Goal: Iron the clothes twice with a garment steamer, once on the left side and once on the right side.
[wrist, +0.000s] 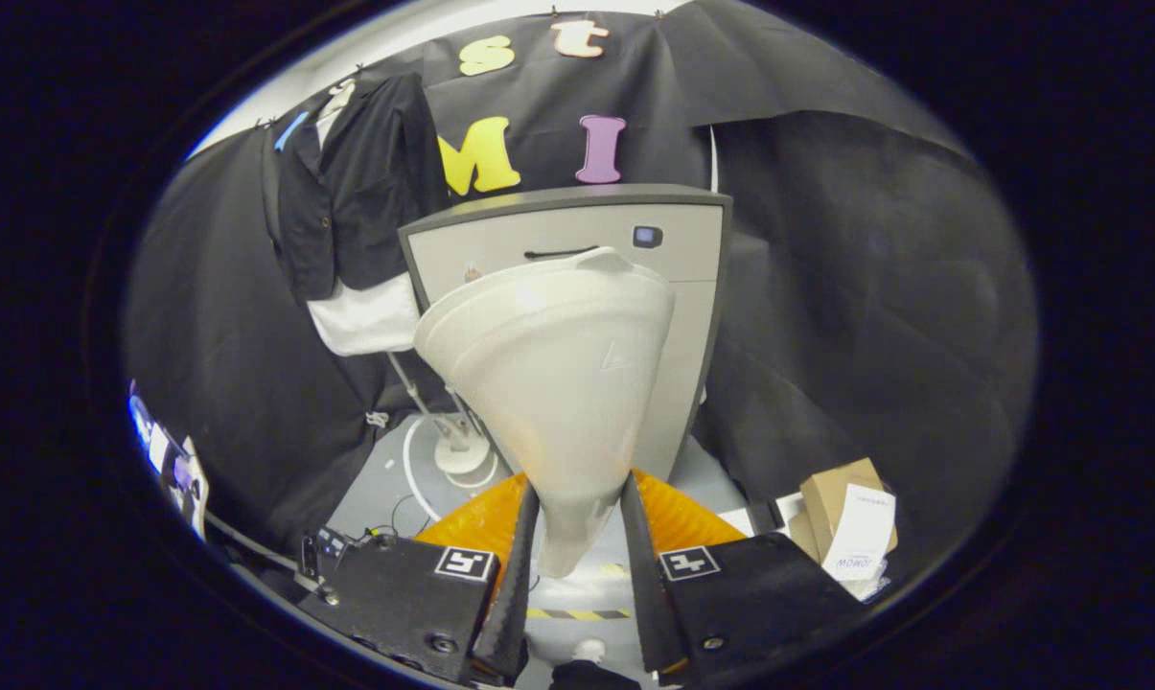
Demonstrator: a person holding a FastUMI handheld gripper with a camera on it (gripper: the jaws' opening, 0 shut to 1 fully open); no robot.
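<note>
White plastic cone-shaped steamer head (553, 383) sat clamped between the gripper (577, 546) fingers, well short of the hanging black shirt (357, 201), risking slippage.

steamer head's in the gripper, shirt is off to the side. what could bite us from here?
1. The gripper pinches the steamer head only at its narrow neck; the wide top could likely pivot or slip during a sweep.
2. The black shirt hangs loosely on its stand, so pressure may swing it away.
3. The grey cabinet sits right behind the head; a swing toward the shirt could clip it.
</note>
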